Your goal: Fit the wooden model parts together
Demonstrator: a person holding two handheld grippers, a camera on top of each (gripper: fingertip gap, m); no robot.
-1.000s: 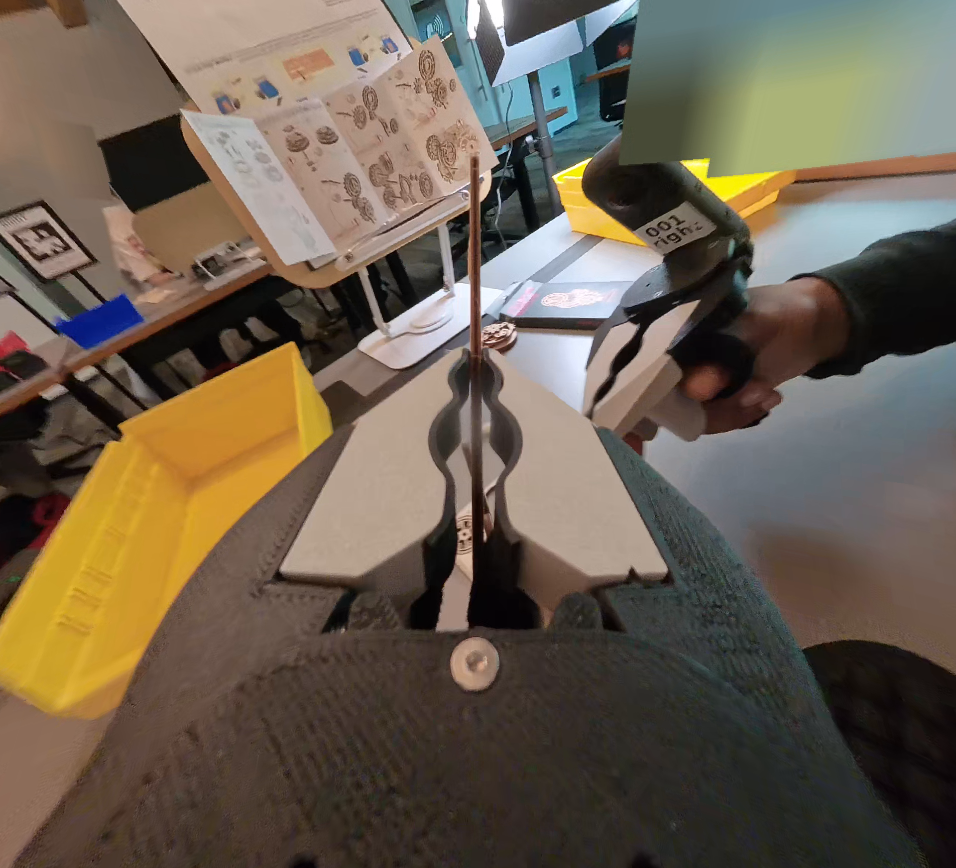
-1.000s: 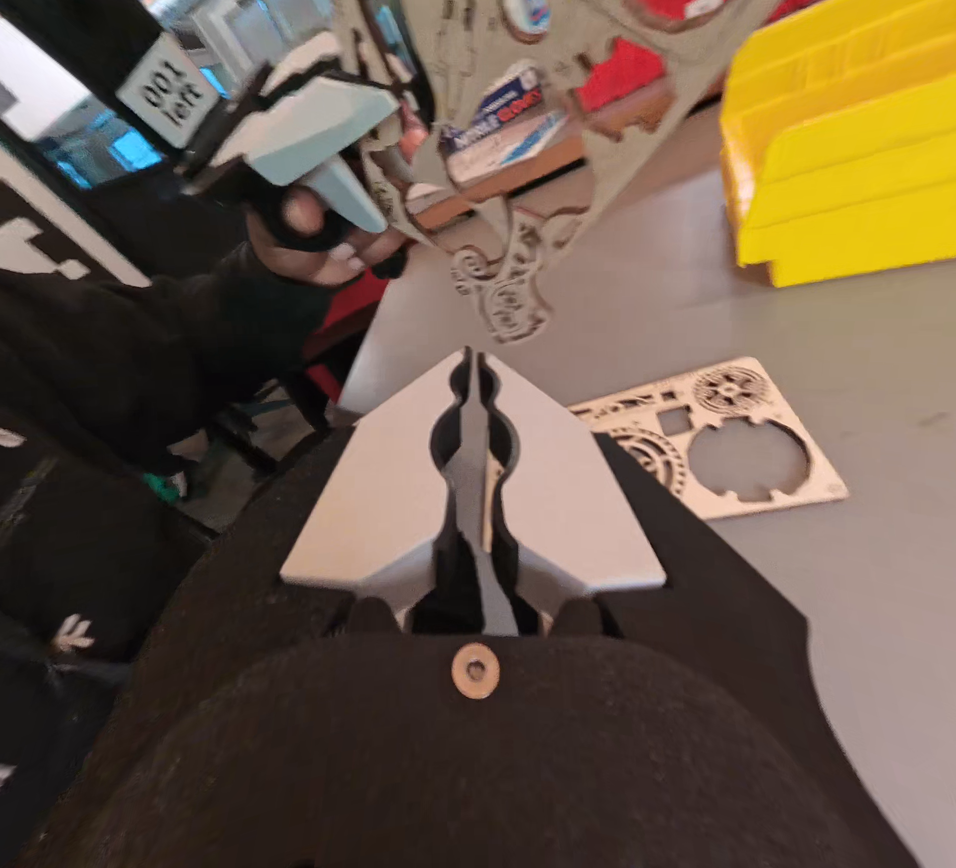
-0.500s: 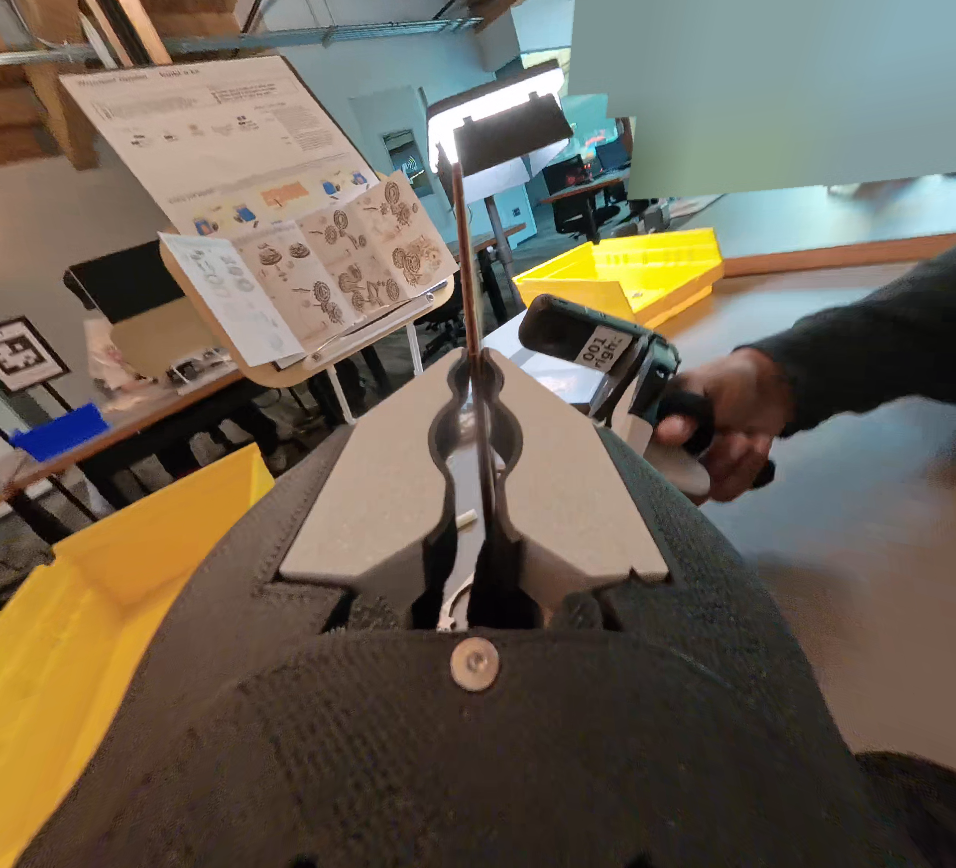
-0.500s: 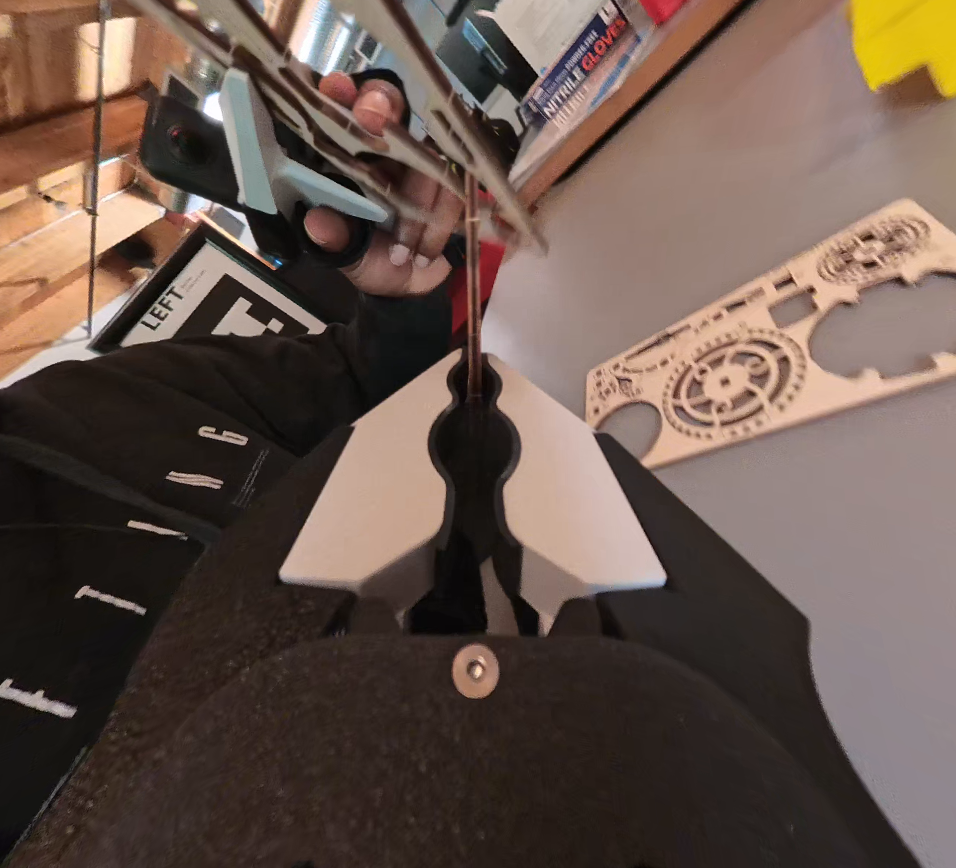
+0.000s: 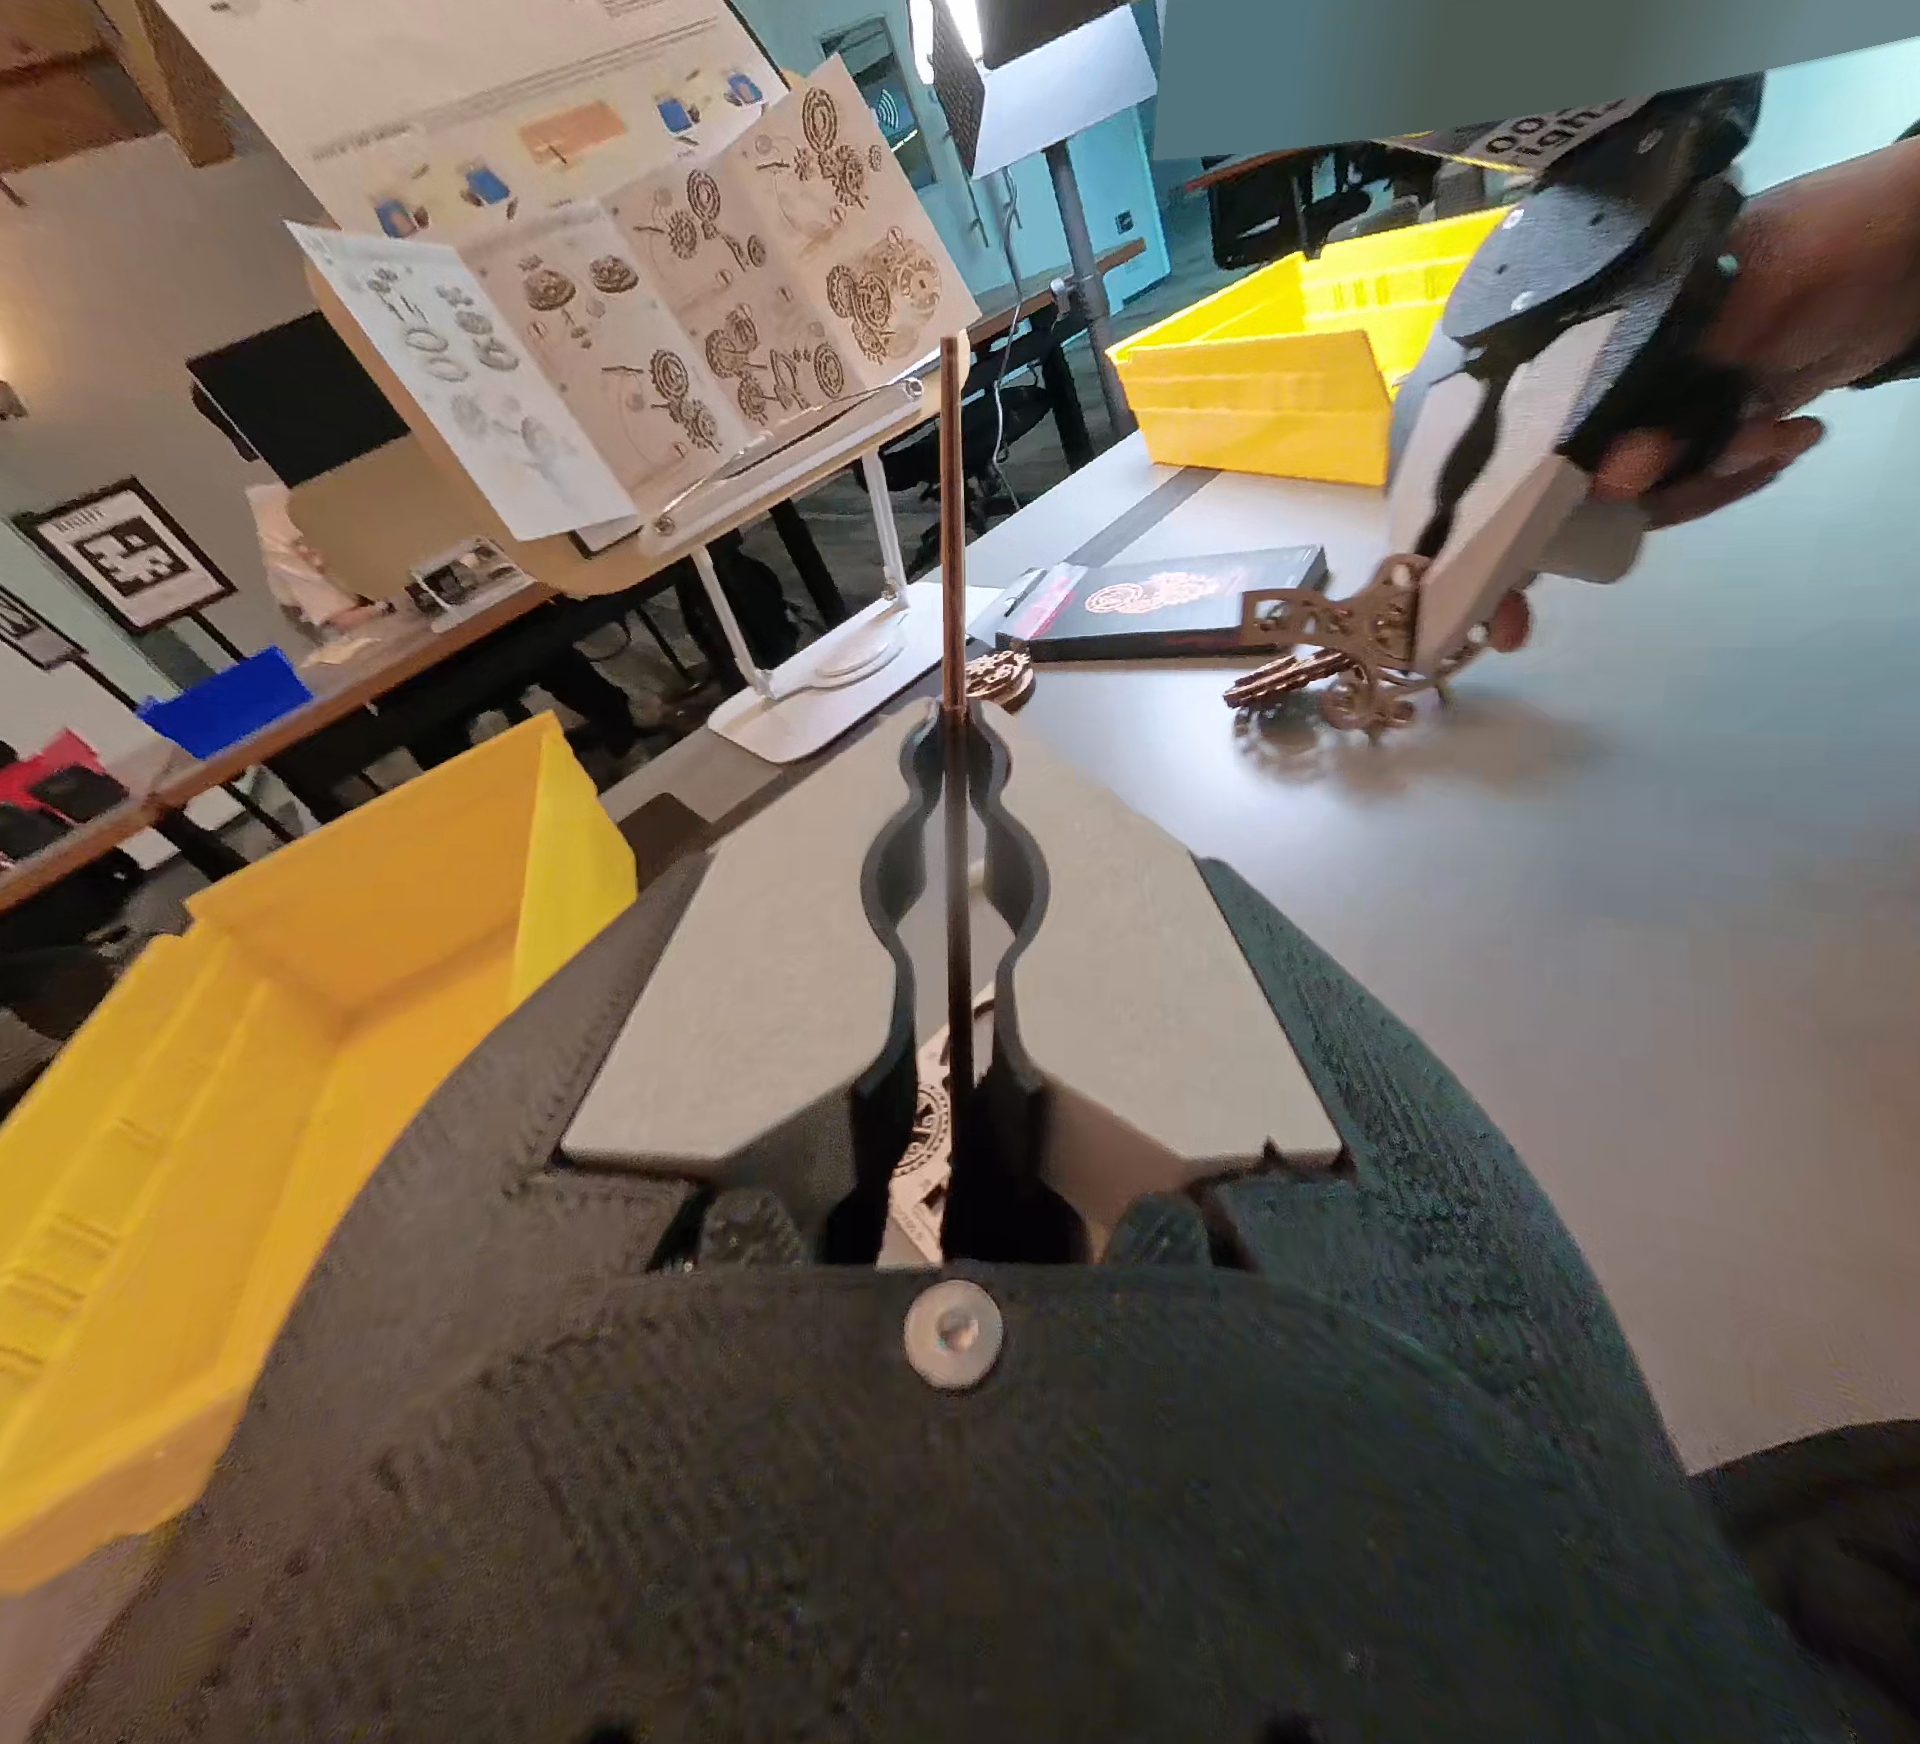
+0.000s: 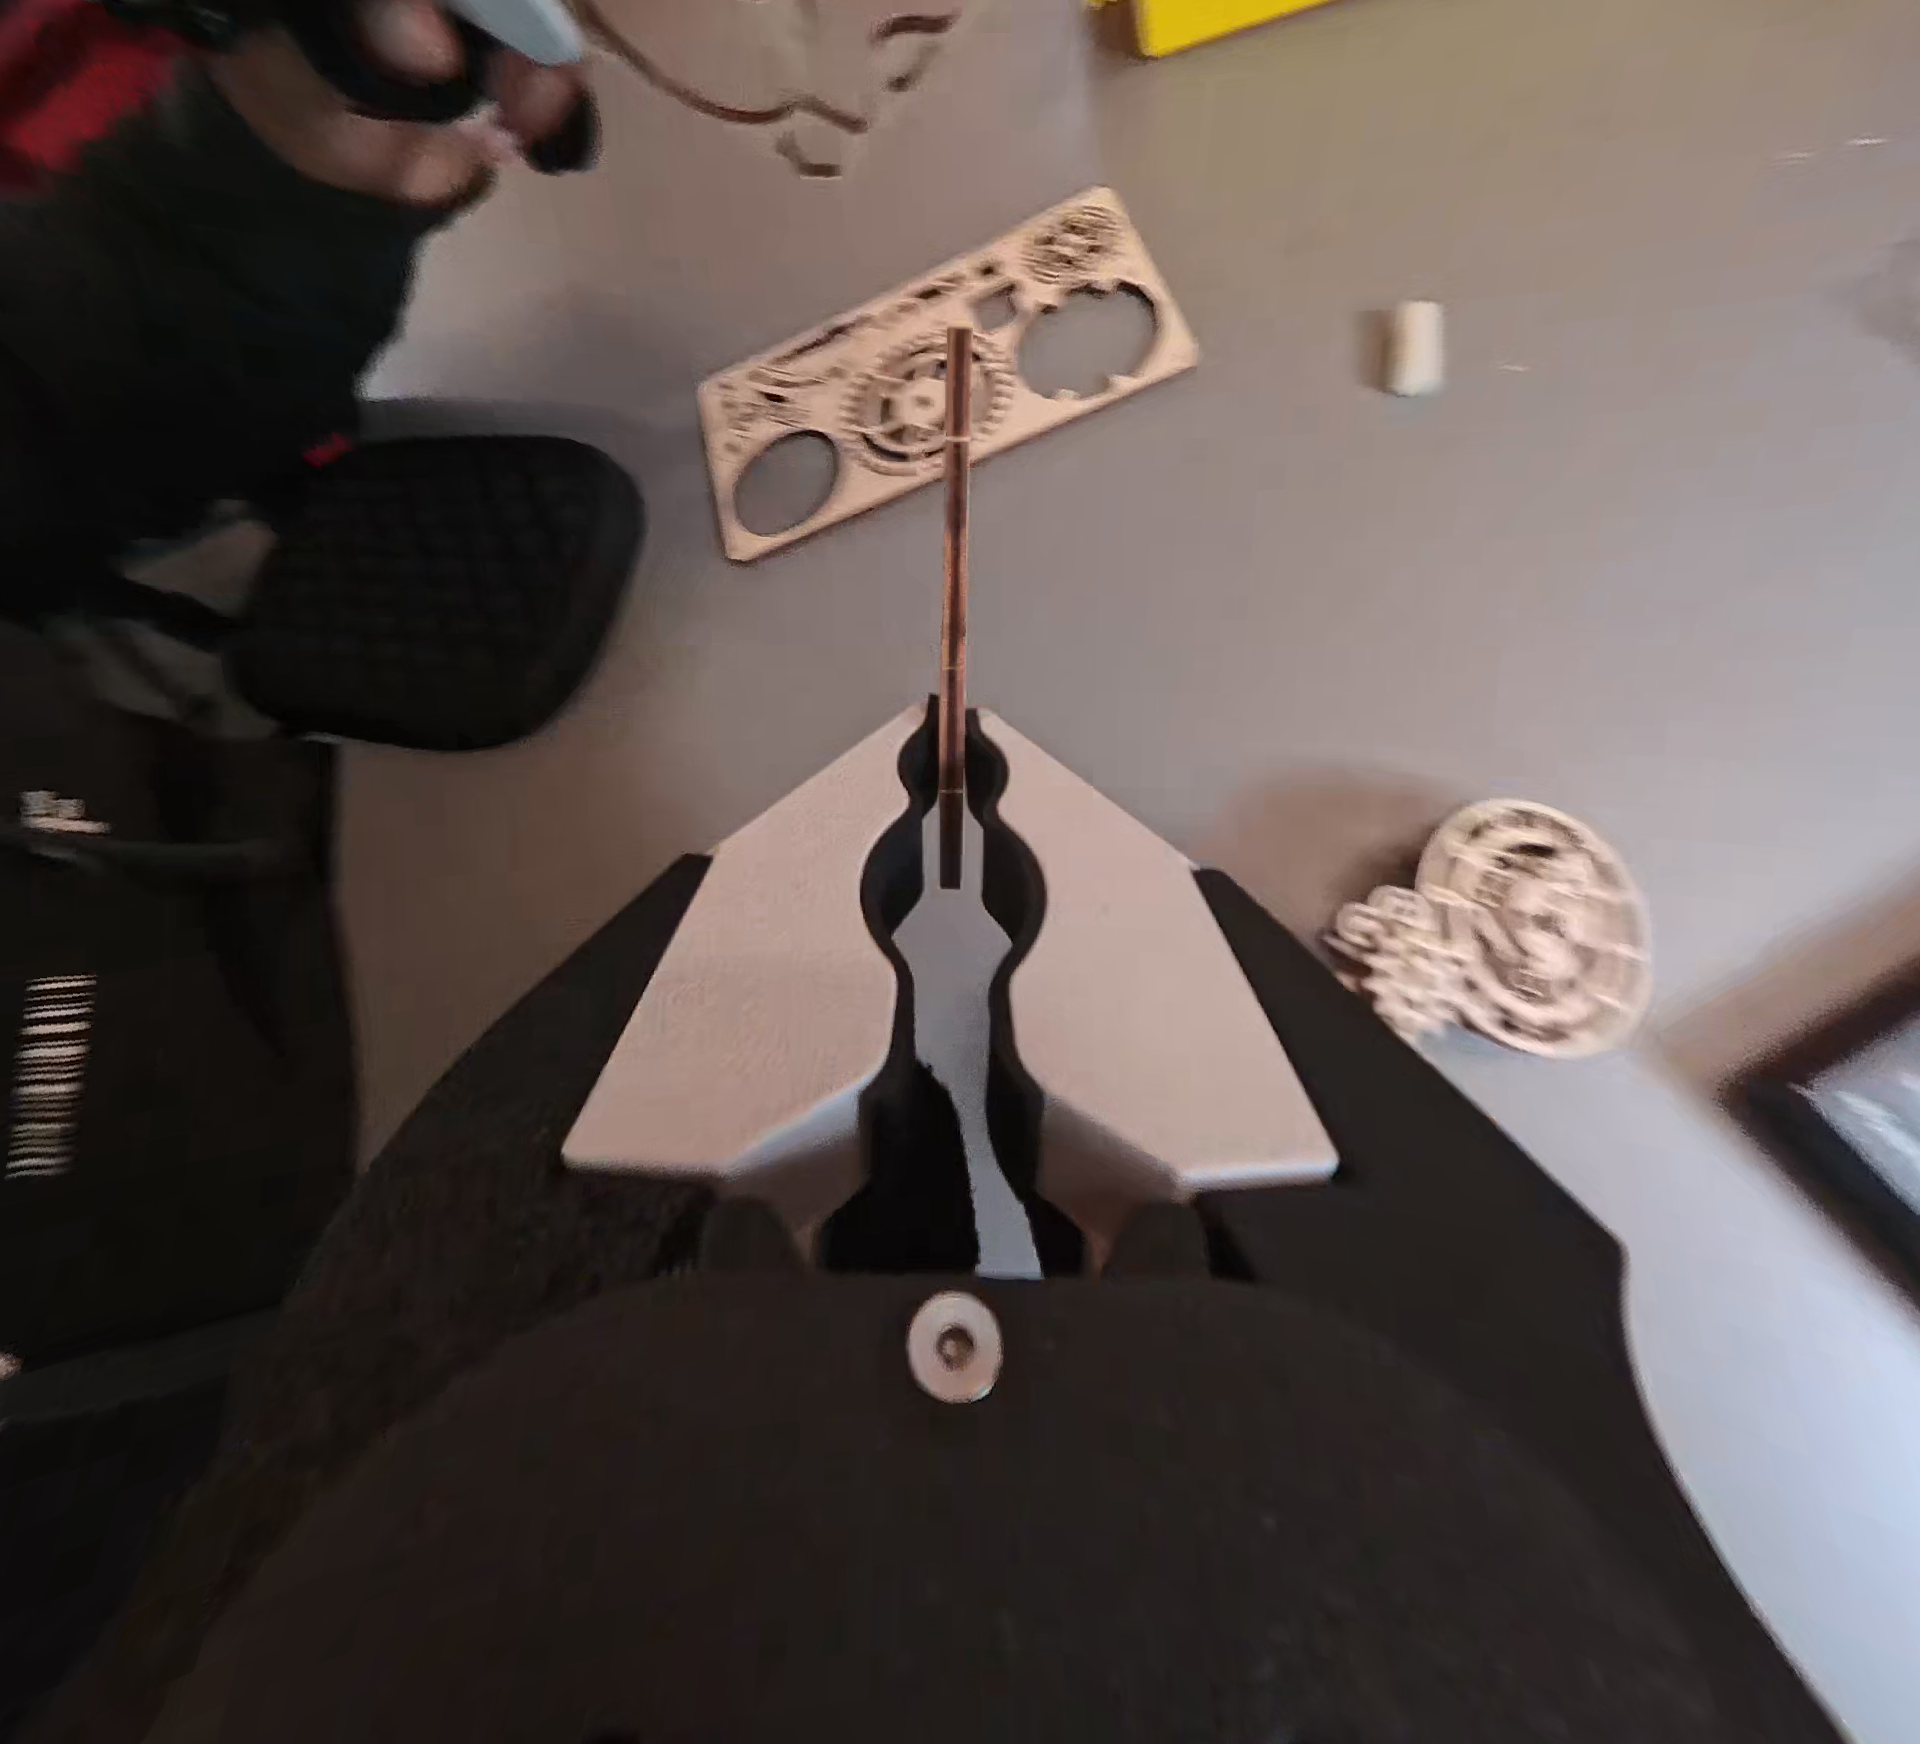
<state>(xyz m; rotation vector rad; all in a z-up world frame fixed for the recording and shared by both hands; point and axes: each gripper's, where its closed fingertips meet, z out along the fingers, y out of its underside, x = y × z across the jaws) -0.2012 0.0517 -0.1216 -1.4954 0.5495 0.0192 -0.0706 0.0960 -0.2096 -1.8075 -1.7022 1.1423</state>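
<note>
Plywood seen edge-on fills the gap of our left gripper (image 5: 956,718) in the left wrist view: the fingers are nearly together and pinch a thin wooden sheet (image 5: 951,531), which stands up from the tips. We take the grey table (image 5: 1455,915) as landmark. At its far side stands a booklet holder (image 5: 644,364) with open instruction pages. A yellow bin (image 5: 260,1019) is at the table's left edge, and a second yellow bin (image 5: 1268,364) lies at the far right. Near it on the table we see a dark flat box (image 5: 1164,598). In front of the box, the right gripper (image 5: 1455,551) points down at a cut wooden model part (image 5: 1340,645) which touches the table.

In the right wrist view, our right gripper (image 6: 951,728) has narrow fingers that clamp a thin wooden piece (image 6: 954,531), also edge-on. Below it on the table (image 6: 1455,603) lies a cut-out wooden sheet (image 6: 935,375), and a round gear assembly (image 6: 1507,925) lies to the right. The picture is blurred.
</note>
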